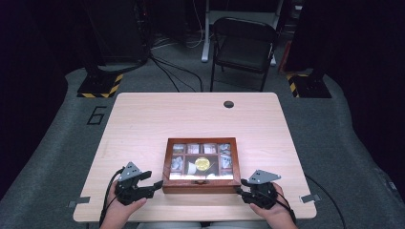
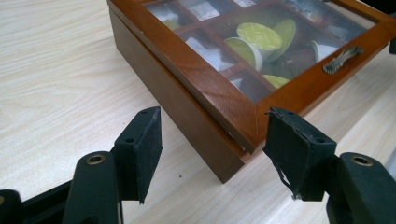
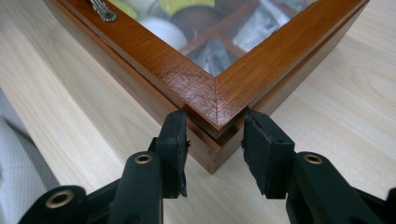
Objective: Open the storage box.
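High view: I'm looking at the wooden box (image 1: 201,186), lid closed, sitting near the table's (image 1: 143,119) front edge, about midway along it. I'm holding my left gripper (image 2: 212,140) spread wide around the box's front left corner, not touching it. My right gripper (image 3: 215,140) is pinching the front right corner, jaws pressing both sides.
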A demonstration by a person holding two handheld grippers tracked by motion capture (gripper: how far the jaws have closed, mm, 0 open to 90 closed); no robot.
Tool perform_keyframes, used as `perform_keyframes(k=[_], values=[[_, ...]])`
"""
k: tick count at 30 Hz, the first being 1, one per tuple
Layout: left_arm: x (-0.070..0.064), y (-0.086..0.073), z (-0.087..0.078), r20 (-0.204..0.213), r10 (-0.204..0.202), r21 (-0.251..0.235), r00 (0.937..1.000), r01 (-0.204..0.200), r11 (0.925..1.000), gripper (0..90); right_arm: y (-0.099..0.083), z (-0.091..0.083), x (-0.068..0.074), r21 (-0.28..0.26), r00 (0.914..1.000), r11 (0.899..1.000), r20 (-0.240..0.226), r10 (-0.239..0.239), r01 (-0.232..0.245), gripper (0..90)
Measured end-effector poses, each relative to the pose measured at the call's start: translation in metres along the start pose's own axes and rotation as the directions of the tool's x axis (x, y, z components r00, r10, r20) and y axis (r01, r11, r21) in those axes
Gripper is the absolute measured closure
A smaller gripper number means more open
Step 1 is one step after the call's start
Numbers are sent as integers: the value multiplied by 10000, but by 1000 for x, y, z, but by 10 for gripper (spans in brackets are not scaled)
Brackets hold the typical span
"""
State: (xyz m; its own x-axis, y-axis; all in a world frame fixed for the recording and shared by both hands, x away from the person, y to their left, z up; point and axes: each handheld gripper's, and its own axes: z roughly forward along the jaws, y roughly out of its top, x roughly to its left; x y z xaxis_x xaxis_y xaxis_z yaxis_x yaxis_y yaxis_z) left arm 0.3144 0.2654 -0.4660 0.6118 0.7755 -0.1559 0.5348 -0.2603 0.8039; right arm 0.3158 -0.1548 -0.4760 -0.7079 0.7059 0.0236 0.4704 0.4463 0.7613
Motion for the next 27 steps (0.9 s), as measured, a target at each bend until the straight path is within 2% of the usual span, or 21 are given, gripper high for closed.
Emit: perform_keyframes(k=[1,5,9,11,15,19,23,27], values=[[0,1,-2,77,114,27,9999,-114,9999,364,1,-2,-1,-165,10000,9999,1,41,-41,611],[-3,1,0,297,164,-27,9994,-163,9999,371,5,-8,-2,-799,9997,9965,30,248,-245,627],[-7,1,4,412,466,205,9981,-475,9987,404,6,-11,-3,-1015,9994,9943,17,338,-334,630],[-10,2,8,466,486,233,9977,-497,9985,424,7,-11,-3,-1069,9991,9934,31,422,-417,629],[-15,5,15,371,691,306,9969,-702,9971,461,8,-12,-3,-1142,9990,9925,17,438,-433,627],[-23,9,24,135,1110,255,9937,-1113,9935,482,8,-12,-3,-1176,9990,9921,23,451,-445,626],[-21,11,24,-43,876,49,9961,-876,9961,479,8,-12,-5,-1167,9986,9918,-32,519,-519,622],[-19,14,24,-129,981,72,9951,-980,9952,436,9,-12,-6,-1270,9983,9902,-142,571,-585,594]])
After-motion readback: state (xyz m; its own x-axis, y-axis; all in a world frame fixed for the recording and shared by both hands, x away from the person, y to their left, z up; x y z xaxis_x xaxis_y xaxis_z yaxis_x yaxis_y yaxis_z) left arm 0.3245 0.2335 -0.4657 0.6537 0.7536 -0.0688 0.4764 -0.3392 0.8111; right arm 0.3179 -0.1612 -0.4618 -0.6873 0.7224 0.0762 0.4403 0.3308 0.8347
